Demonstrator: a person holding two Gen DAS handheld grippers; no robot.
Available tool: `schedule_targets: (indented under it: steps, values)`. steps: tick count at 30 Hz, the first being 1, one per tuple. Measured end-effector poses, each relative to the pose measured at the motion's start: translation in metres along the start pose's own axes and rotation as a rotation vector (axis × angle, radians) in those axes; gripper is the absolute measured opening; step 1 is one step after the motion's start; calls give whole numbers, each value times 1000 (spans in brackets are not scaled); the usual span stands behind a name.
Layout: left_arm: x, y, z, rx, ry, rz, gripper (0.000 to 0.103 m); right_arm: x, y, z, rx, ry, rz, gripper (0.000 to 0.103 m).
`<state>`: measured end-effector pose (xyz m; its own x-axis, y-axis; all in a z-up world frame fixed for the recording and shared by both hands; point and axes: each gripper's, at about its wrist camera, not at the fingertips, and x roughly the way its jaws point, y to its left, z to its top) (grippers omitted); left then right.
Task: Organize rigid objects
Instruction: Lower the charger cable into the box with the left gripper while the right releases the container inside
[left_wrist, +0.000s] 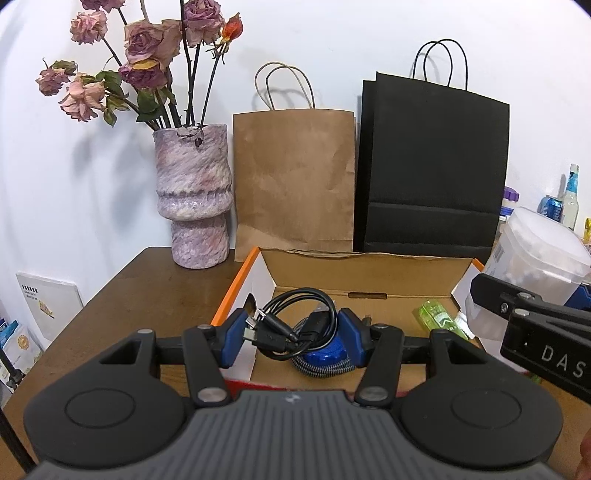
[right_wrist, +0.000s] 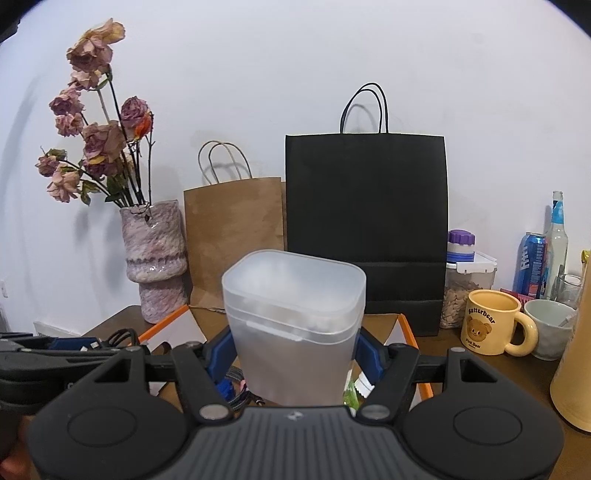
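- Left gripper: jaws clenched on a bundle of black cable; the coil sits between the blue pads and hangs over the open cardboard box
- Below the left jaws, inside the box: a blue cap ringed by a braided cable; to the right of the jaws lies a green bottle
- Right gripper: jaws clenched on the lower body of a frosted plastic container, lid on, held upright above the same box; white contents show faintly through the wall, kind not discernible
- Risk, left side: the bundle is loose and its connector ends stick out past the left pad; on release, a loop may catch on a pad or spill over the box wall
- Risk, right side: the container is smooth and tapered and is gripped low, so it may tilt or slip; lowered straight down it could land on the green bottle and rest crooked
- Risk, both: the two grippers are near each other over one box and may collide
- Readable writing: "DAS" on the right gripper's side in the left view; "Butterbear" on the yellow mug, right of the right jaws; text beneath the bear is too small to read with confidence
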<state>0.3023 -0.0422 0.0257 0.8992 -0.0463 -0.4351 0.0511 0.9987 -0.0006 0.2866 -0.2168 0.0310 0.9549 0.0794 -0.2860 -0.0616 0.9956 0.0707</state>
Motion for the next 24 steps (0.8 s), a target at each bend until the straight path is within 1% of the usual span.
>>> schedule_targets:
  steps: [9, 24]
  values:
    - [21, -3, 11, -12, -5, 5, 55, 25, -2, 3, -4, 4, 2, 66]
    - [59, -12, 22, -17, 3, 18, 55, 64, -10, 6, -6, 26, -23, 66]
